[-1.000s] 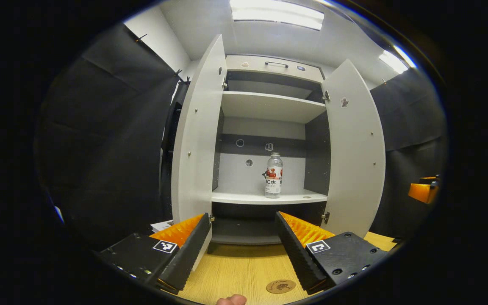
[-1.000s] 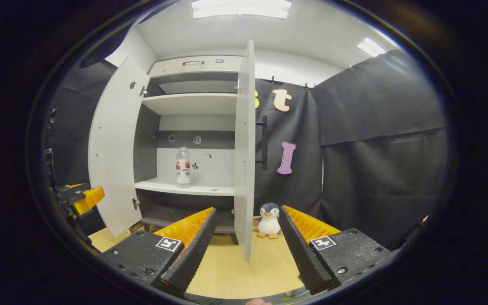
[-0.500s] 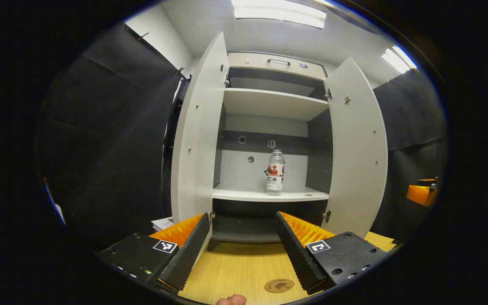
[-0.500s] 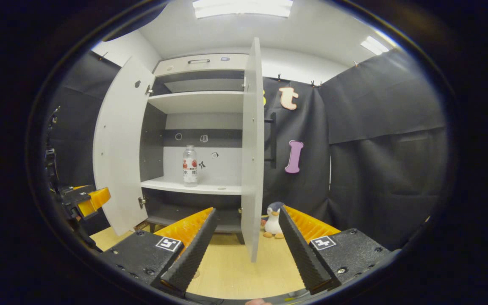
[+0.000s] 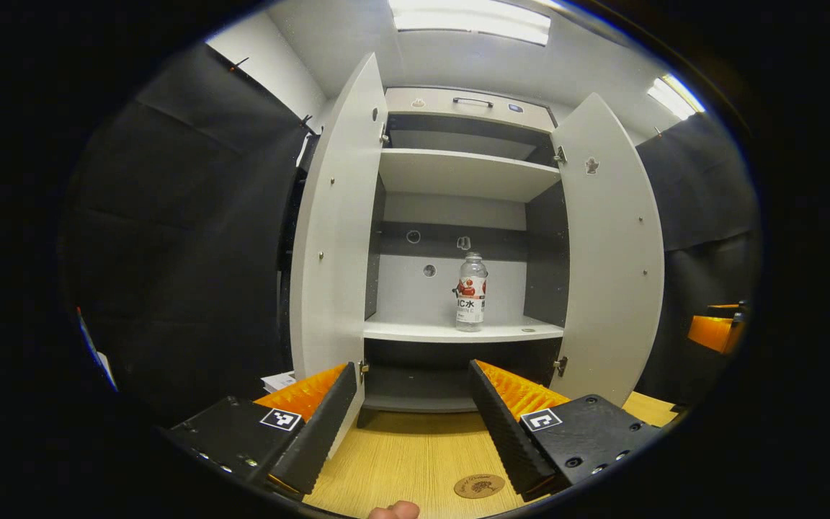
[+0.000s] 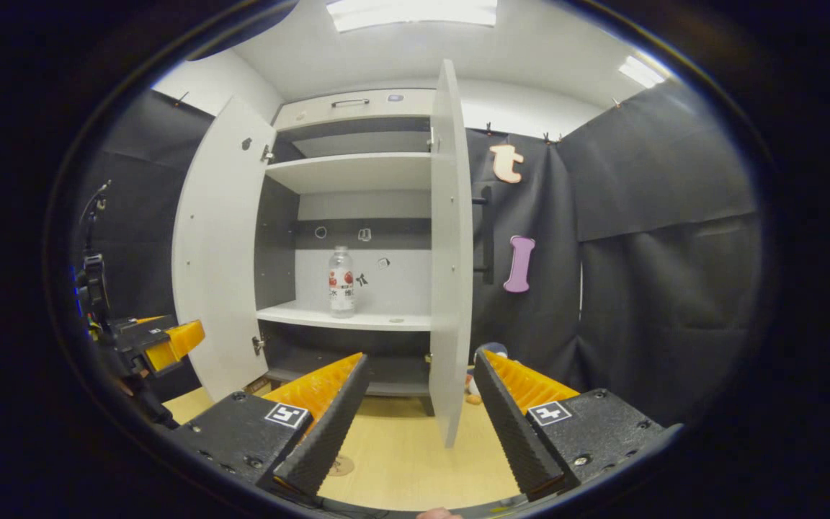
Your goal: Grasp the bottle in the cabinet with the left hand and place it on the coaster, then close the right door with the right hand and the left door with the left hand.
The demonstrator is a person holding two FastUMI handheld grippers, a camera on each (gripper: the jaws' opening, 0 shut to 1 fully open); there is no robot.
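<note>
A clear bottle (image 5: 471, 292) with a red-and-white label stands upright on the middle shelf of the open white cabinet (image 5: 458, 173); the right gripper view has the bottle (image 6: 341, 282) too. Both doors stand wide: the left door (image 5: 336, 238) and the right door (image 5: 613, 252). A round brown coaster (image 5: 479, 486) lies on the wooden table just under my left gripper (image 5: 413, 418), which is open and empty, well short of the shelf. My right gripper (image 6: 418, 418) is open and empty, with the right door (image 6: 451, 252) edge-on straight ahead. The left gripper (image 6: 159, 342) shows far left.
The wooden table (image 5: 400, 461) runs from the cabinet's foot toward me. A plush penguin (image 6: 474, 378) sits half hidden behind the right door. White papers (image 5: 276, 380) lie left of the cabinet's base. Black cloth walls close both sides. Part of the right gripper (image 5: 717, 330) shows at far right.
Both grippers have drifted a little closer to the cabinet. In the right gripper view the cabinet slid rightward, so the door now hides most of the penguin. Jaws stay open.
</note>
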